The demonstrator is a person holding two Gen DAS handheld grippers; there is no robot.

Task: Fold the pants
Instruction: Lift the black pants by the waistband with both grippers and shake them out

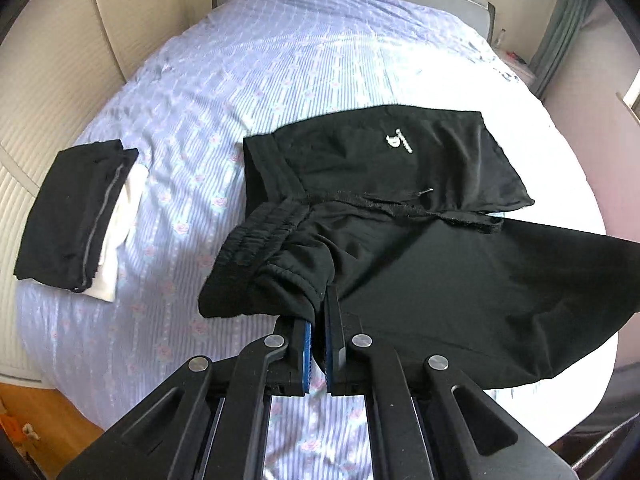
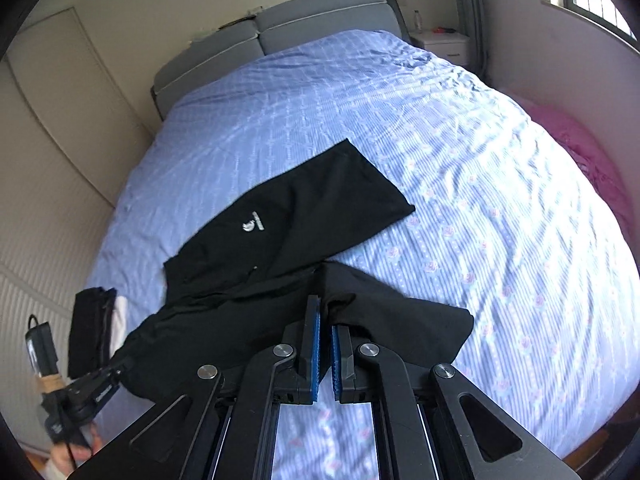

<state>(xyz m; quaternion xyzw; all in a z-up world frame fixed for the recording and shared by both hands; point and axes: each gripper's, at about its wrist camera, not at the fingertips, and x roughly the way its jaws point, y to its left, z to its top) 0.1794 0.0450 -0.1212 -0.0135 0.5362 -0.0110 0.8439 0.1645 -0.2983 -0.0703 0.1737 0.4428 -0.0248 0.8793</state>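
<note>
While clamped: both hand-held grippers (image 1: 318,312) (image 2: 326,320) on pants (image 1: 400,240).

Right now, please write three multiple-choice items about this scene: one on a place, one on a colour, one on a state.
1. Where does the folded pile lie, seen from the left wrist camera?
A. left of the black pants
B. on the headboard
C. on the nightstand

2. What colour is the bedsheet?
A. green
B. light blue
C. plain red

3. What does the left gripper do?
A. hangs open above the bed
B. is shut on the folded pile
C. is shut on the black pants

Answers: 1 A, the pile lies on the bed left of the pants. 2 B, the sheet is pale blue with small flowers. 3 C, black cloth sits between its blue pads.
</note>
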